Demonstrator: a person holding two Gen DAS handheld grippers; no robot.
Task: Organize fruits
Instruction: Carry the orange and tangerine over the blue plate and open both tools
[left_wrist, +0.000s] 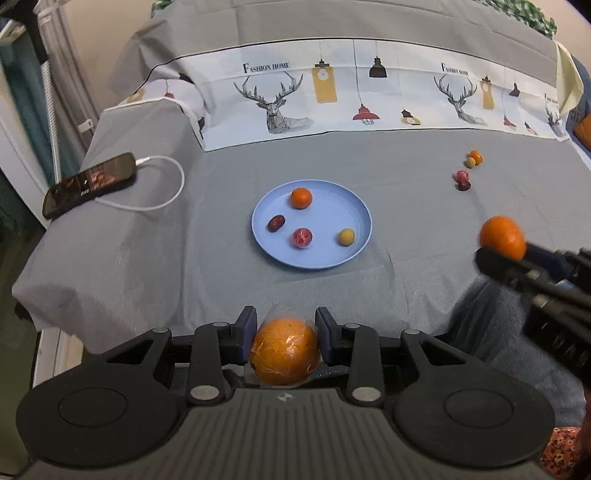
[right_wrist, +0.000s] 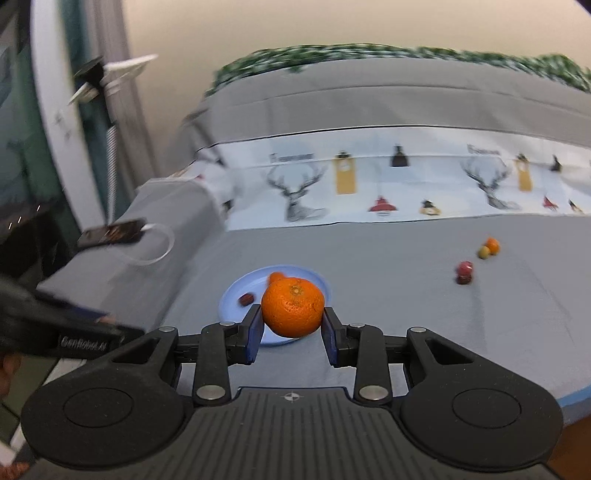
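1. Here, the work surface was a grey woven cloth (left_wrist: 406, 206), matte and creased at its left edge, with a white printed band (left_wrist: 332, 88) of deer heads and hanging lamps across the back.
2. A round, smooth pale-blue plate (left_wrist: 325, 254) with a shallow raised rim lay flat on the cloth near the middle.
3. On the plate sat four small fruits, all apart from each other: a glossy small orange (left_wrist: 301, 198) at the far side, a wrinkled dark-red date (left_wrist: 276, 223) to the left, a mottled red round fruit (left_wrist: 302, 237) toward the near edge, and a dull yellow-tan ball (left_wrist: 347, 236) on the right.
4. A second cluster (left_wrist: 468, 170) of similar fruits lay on the cloth well to the right of the plate.
5. A dark phone (left_wrist: 88, 182) with a looped white cable (left_wrist: 166, 192) rested on the raised fold at the left.
6. My left gripper (left_wrist: 285, 332) was clamped on a wrapped orange (left_wrist: 284, 352), round and dimpled under crinkled clear film, the blue pads pressing both its sides.
7. My right gripper (right_wrist: 293, 328) stood only partly apart, gripping a bare mandarin (right_wrist: 293, 307) with pebbled skin; it hung above the cloth, in front of the plate's near edge in that blurred view.
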